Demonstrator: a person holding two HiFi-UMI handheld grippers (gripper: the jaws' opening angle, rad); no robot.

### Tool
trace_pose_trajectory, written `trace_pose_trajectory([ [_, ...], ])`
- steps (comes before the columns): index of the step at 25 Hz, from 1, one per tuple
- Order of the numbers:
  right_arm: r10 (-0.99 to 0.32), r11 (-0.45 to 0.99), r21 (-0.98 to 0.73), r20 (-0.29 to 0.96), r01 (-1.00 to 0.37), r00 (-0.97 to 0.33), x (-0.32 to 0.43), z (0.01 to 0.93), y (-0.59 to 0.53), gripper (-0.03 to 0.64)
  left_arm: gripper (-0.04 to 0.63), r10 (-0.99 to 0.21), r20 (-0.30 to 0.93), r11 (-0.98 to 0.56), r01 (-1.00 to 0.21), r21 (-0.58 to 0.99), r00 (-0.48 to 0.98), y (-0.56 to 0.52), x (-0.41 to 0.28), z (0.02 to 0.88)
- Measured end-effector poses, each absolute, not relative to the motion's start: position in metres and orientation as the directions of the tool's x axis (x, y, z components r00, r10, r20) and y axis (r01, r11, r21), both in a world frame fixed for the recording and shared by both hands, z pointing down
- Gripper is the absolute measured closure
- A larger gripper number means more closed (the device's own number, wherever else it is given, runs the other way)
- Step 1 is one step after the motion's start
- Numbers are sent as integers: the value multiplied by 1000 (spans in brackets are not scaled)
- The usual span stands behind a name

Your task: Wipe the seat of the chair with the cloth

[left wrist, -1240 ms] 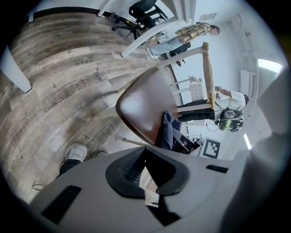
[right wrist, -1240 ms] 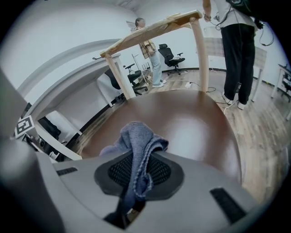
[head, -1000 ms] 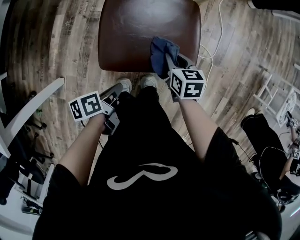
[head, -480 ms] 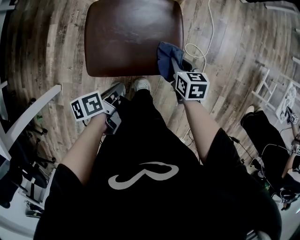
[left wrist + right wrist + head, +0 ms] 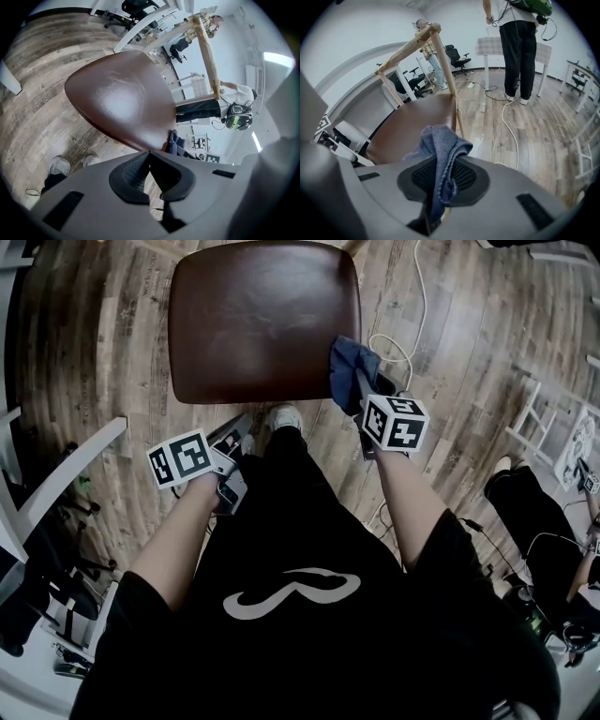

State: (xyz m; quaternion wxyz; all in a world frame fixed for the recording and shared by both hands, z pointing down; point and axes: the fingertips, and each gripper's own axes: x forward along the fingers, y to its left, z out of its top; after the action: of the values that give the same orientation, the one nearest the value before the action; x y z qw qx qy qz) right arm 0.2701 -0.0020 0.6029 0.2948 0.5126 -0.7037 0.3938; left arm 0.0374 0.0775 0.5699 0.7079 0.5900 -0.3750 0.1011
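Observation:
The brown leather chair seat point(image 5: 262, 320) fills the top middle of the head view. A blue cloth point(image 5: 350, 367) hangs at the seat's front right corner, mostly past the edge, and my right gripper point(image 5: 361, 382) is shut on it. In the right gripper view the cloth point(image 5: 440, 145) bunches out between the pads, with the seat point(image 5: 412, 129) just behind. My left gripper point(image 5: 234, 435) is shut and holds nothing, low near the seat's front edge. In the left gripper view it point(image 5: 150, 157) points at the seat point(image 5: 122, 98).
The chair's wooden back frame point(image 5: 440, 51) rises behind the seat. A white cable point(image 5: 412, 334) lies on the wood floor to the right. A white desk edge point(image 5: 66, 465) is at the left. My shoes point(image 5: 284, 416) stand before the chair. A person point(image 5: 518, 47) stands further off.
My right gripper has dragged the cloth rightward from the seat's front right area to its corner edge. The left gripper has hardly moved.

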Motion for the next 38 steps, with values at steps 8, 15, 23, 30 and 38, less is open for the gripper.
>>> trace_pose_trajectory([
  [8,-559,133,-302,764,-944,-323,254,574,-8,563,583,-288,624,191,-595,781,726,59,43,545],
  [15,-690,105,-391,634,-914,-350,238,479,-15,563,583,-306,580,19,-605,796,755,35,35,486],
  [23,-805,223,-455,413,-862,-426,198,320,9,563,583,-372,446,-207,-541,815,814,31,15,354],
  [30,-828,340,-450,273,-826,-489,151,198,60,563,583,-407,375,-463,-542,701,833,63,-21,235],
  [38,-799,484,-424,141,-765,-584,100,81,140,563,583,-415,189,-602,-424,677,890,122,-43,103],
])
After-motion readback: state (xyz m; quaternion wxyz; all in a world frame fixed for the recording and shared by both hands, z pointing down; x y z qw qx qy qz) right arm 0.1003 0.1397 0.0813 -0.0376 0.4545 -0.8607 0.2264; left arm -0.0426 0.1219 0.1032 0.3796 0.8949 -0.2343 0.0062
